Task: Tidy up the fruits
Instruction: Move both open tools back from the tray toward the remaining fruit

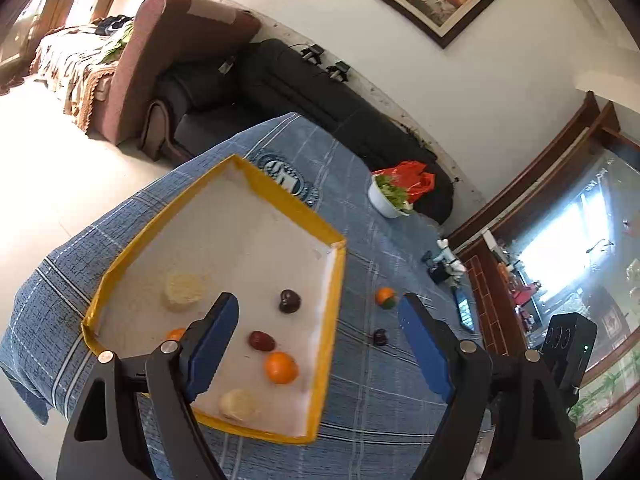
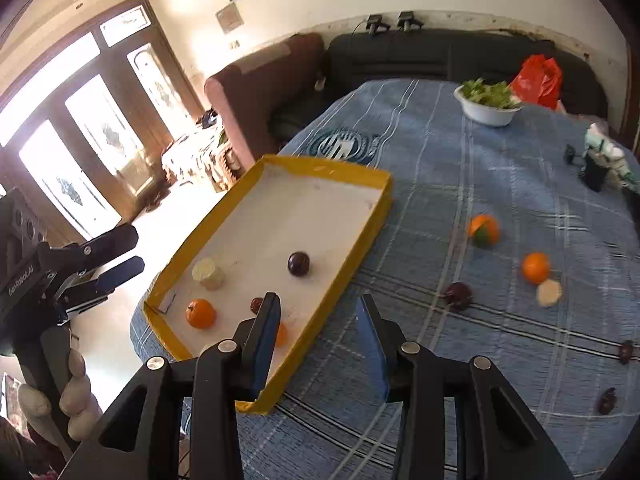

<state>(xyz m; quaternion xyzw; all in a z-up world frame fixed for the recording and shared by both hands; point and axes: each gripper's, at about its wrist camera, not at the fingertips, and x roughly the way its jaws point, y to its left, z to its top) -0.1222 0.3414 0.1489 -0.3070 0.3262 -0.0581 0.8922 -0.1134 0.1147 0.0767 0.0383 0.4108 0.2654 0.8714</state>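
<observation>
A yellow-rimmed tray (image 1: 336, 280) (image 2: 372, 224) lies on the blue tablecloth. It holds oranges (image 1: 281, 367) (image 2: 201, 313), dark plums (image 1: 289, 301) (image 2: 298, 263), a red date (image 1: 261, 340) and pale round fruits (image 1: 183, 290) (image 2: 208, 273). On the cloth right of the tray lie an orange-green tangerine (image 1: 386, 297) (image 2: 484, 230), an orange (image 2: 536, 267), a pale fruit (image 2: 549, 293), a plum (image 1: 380, 337) (image 2: 458, 296) and dates (image 2: 625, 352). My left gripper (image 1: 318, 344) is open and empty above the tray's right part; it also shows at the far left in the right wrist view (image 2: 120, 254). My right gripper (image 2: 318, 340) is open and empty over the tray's near right edge.
A white bowl of greens (image 2: 487, 103) (image 1: 390, 196) and a red bag (image 2: 538, 78) sit at the table's far end. A small figurine (image 2: 604, 160) and a phone (image 1: 464, 310) are at the right edge. Sofas stand behind the table.
</observation>
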